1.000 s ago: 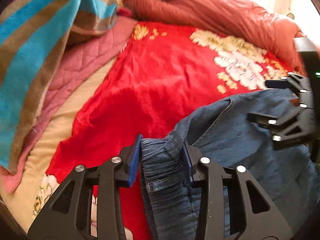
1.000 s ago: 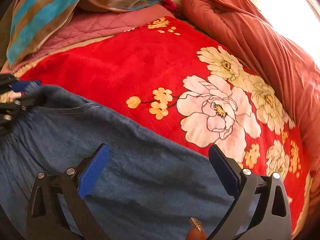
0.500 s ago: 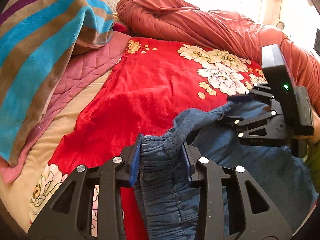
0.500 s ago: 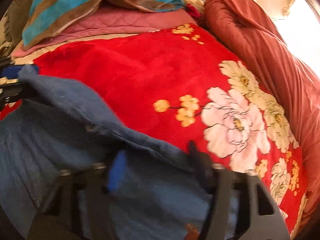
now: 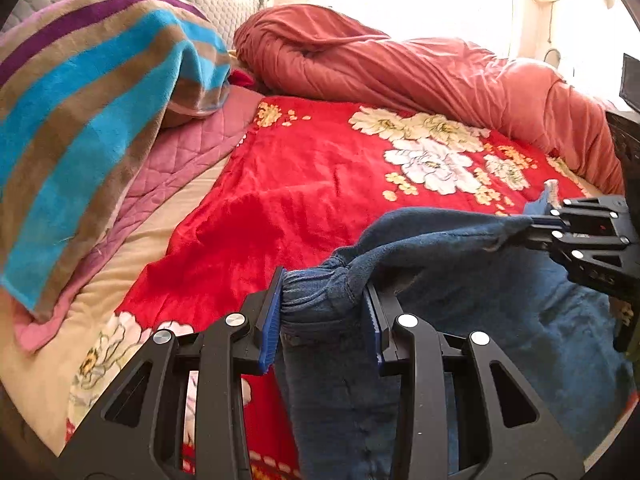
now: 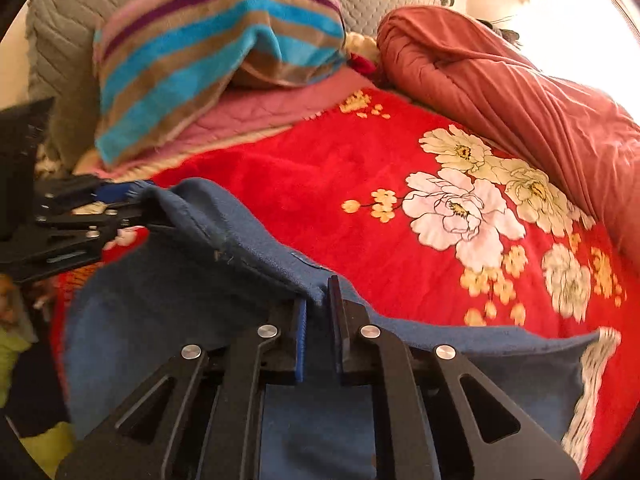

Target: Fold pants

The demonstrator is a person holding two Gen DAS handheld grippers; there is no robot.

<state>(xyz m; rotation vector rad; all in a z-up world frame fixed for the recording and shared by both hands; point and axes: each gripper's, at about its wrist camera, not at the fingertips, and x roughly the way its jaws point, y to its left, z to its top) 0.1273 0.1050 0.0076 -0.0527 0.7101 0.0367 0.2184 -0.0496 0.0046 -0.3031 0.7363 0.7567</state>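
Blue denim pants (image 5: 500,300) hang lifted over a red floral blanket (image 5: 320,184). My left gripper (image 5: 322,292) is shut on the bunched elastic waistband, which fills the gap between its blue pads. My right gripper (image 6: 318,300) is shut on a thin fold of the pants' (image 6: 192,300) upper edge. Between the two grips the edge is stretched taut. Each gripper shows in the other's view: the right gripper (image 5: 538,216) at the far right, the left gripper (image 6: 128,196) at the far left. The rest of the pants droops below both.
A rolled rust-red duvet (image 5: 400,68) lies along the far side of the bed. A blue, brown and purple striped towel (image 5: 80,112) drapes over a pink quilted cover (image 5: 192,148) at the left. A grey quilted headboard (image 6: 380,0) stands behind.
My right gripper went from wide open over the denim to shut on its edge, then lifted it. My left gripper kept its hold and rose, so the pants' edge now hangs stretched above the blanket.
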